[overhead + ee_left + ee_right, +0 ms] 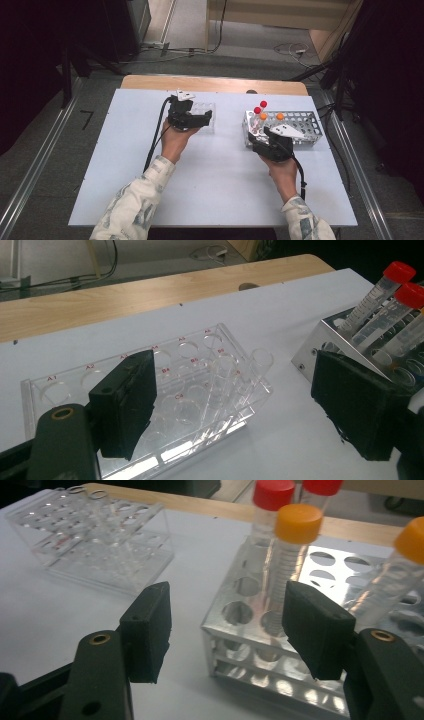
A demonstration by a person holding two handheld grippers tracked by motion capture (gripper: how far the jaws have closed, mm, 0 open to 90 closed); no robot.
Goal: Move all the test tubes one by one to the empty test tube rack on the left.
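A clear acrylic tube rack (pixel 200 385) with red-lettered holes lies on the white table, left of centre (pixel 206 111). My left gripper (pixel 235 370) is open, its jaws wide on either side of the rack's near end, with no pad pressing on it. A metal perforated rack (pixel 240 615) stands at the right (pixel 300 127). It holds two red-capped tubes (pixel 272 500) and two orange-capped tubes (pixel 295 535). My right gripper (pixel 227 597) is open. Its jaws straddle the metal rack's near corner, and the nearer orange-capped tube stands just beyond them.
The white tabletop (pixel 220 170) has free room in front of both racks. A wooden strip (pixel 215 84) runs along the far edge. Beyond it lie grey floor and cables (pixel 290 49). Dark stands flank the table on both sides.
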